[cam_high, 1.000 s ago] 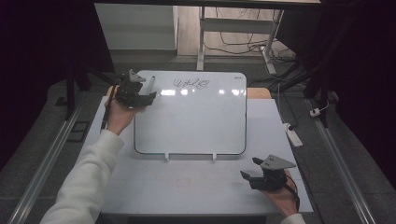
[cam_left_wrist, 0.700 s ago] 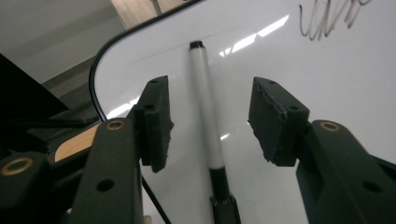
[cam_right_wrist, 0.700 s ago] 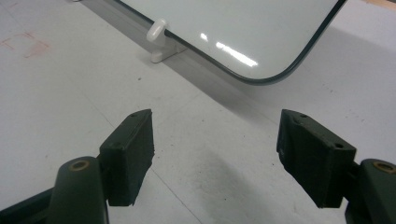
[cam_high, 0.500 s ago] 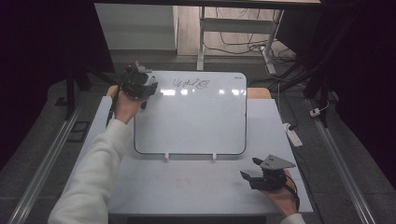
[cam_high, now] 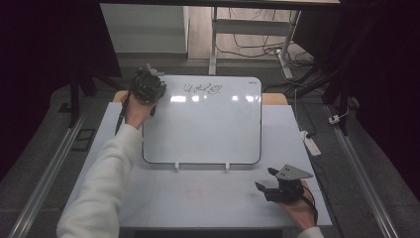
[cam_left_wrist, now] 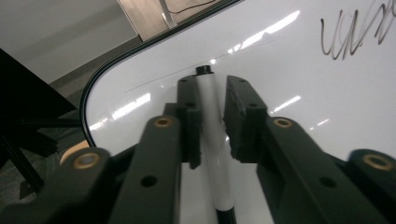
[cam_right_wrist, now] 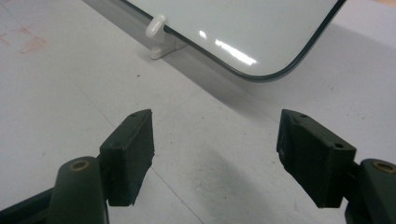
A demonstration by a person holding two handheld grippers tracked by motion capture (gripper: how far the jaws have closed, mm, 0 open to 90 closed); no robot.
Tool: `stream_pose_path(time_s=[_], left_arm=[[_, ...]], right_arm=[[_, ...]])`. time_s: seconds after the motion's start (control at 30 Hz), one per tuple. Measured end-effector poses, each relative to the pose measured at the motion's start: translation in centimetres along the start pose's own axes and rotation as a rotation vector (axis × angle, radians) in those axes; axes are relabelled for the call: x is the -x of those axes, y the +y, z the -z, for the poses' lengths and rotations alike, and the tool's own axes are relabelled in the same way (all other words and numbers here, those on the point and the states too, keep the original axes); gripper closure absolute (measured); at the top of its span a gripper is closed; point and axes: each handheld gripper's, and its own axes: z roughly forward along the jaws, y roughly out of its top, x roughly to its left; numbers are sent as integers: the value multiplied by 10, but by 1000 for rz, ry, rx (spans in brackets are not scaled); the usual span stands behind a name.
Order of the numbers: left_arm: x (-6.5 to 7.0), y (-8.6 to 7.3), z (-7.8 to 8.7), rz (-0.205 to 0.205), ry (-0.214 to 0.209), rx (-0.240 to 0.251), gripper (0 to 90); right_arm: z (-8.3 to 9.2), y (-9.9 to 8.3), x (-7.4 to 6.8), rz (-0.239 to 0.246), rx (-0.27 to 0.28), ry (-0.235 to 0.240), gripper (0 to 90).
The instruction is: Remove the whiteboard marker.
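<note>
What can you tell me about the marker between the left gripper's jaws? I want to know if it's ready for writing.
The marker is a slim white barrel, plastic by its look, with a black end pointing away and a black band nearest the camera. It lies along the whiteboard near the rounded corner, left of the black scribble. The left gripper has just been closing on it; one pad touches, the other looks a hair off. Whether it is capped cannot be told.

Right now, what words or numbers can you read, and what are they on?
Whiteboard: a black scribble near its top edge, a loopy scrawl that cannot be read as words.
Table: faint red marks, too pale to read.
Marker: no label to be seen.
</note>
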Motion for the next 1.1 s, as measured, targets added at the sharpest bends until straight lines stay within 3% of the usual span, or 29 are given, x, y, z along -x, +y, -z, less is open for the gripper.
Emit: stream_pose_path(time_s=[0.13, 0.2, 0.3, 0.47, 0.57, 0.8, 0.97, 1.1], left_arm=[[1, 0, -1, 2, -16, 2, 792], [3, 0, -1, 10, -46, 8, 807], [7, -1, 3, -13, -48, 13, 814], [8, -4, 26, -24, -107, 58, 814], [13, -12, 44, -23, -153, 98, 815], [44, -46, 77, -56, -284, 171, 814], [76, -67, 86, -59, -406, 212, 814], [101, -75, 88, -79, -478, 229, 814]], right_arm=[[0, 1, -1, 2, 1, 0, 273], [0, 1, -1, 7, -1, 0, 273], [-1, 1, -1, 5, -2, 0, 274], [0, 2, -3, 13, 10, -9, 275], [0, 0, -4, 18, 43, -24, 277], [-3, 6, -9, -21, 73, 17, 295], [-7, 21, -21, -53, 94, 74, 304], [-10, 33, -34, -57, 106, 109, 308]])
